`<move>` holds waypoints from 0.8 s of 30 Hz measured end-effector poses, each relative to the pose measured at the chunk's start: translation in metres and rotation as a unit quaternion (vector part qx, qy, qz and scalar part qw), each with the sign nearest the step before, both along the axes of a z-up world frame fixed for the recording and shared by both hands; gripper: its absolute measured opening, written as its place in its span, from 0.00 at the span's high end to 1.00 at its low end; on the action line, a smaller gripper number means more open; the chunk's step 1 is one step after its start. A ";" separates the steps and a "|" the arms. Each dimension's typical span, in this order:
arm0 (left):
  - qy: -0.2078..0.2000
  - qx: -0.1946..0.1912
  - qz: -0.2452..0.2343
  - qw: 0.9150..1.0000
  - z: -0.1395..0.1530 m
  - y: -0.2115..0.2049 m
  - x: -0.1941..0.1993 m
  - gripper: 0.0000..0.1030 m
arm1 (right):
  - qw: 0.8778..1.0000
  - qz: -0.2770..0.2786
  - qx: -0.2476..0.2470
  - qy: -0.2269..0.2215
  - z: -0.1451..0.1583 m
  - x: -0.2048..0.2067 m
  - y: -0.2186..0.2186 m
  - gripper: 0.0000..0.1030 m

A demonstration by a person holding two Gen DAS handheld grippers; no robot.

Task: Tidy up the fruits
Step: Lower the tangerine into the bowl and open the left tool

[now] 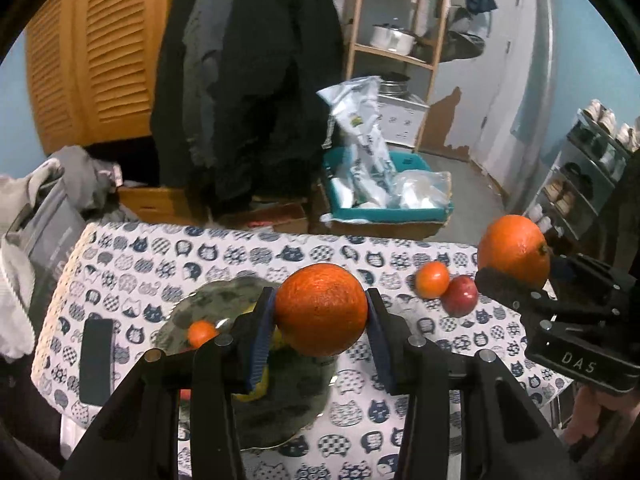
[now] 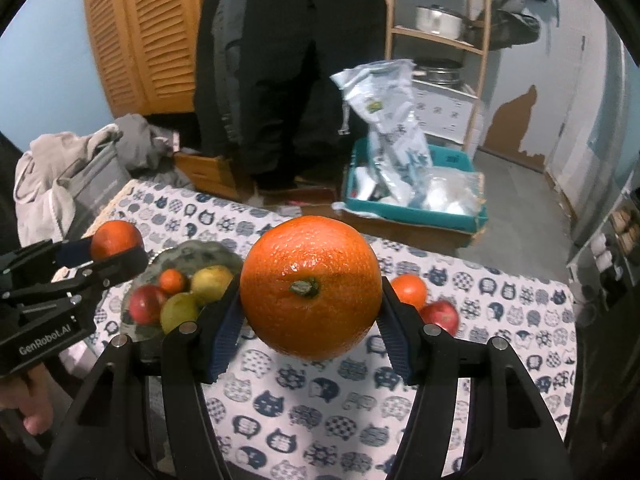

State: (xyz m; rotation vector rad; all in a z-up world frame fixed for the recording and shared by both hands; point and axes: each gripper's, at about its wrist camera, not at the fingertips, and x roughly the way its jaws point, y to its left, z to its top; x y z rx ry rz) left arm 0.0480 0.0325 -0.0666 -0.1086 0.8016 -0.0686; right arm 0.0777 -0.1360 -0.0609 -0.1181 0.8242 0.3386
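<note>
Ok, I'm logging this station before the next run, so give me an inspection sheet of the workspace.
Surface: table under a cat-print cloth.
Job's things: plate holding a red apple, a small orange and two yellow-green fruits; small orange and red apple loose on the cloth.
Clutter: dark flat object beside the plate.
Grippers: left gripper shut on an orange; right gripper shut on a larger orange.
Cables: nothing seen.
Surroundings: teal bin, wooden shelf, hanging coats.

Orange fruit point(image 2: 311, 288); blue-white cat-print cloth point(image 2: 304, 400); red apple point(image 2: 440, 316).
</note>
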 end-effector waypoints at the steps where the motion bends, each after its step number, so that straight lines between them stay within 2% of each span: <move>1: 0.003 0.000 0.006 1.000 -0.003 0.007 -0.001 0.57 | 1.000 0.003 0.001 0.002 -0.001 0.001 0.005 0.39; 18: 0.056 -0.008 0.065 0.996 -0.046 0.077 -0.010 0.57 | 0.997 0.058 0.002 0.051 -0.036 0.024 0.090 0.39; 24: 0.096 -0.016 0.079 0.992 -0.077 0.094 -0.009 0.57 | 0.995 0.071 -0.005 0.073 -0.057 0.029 0.109 0.39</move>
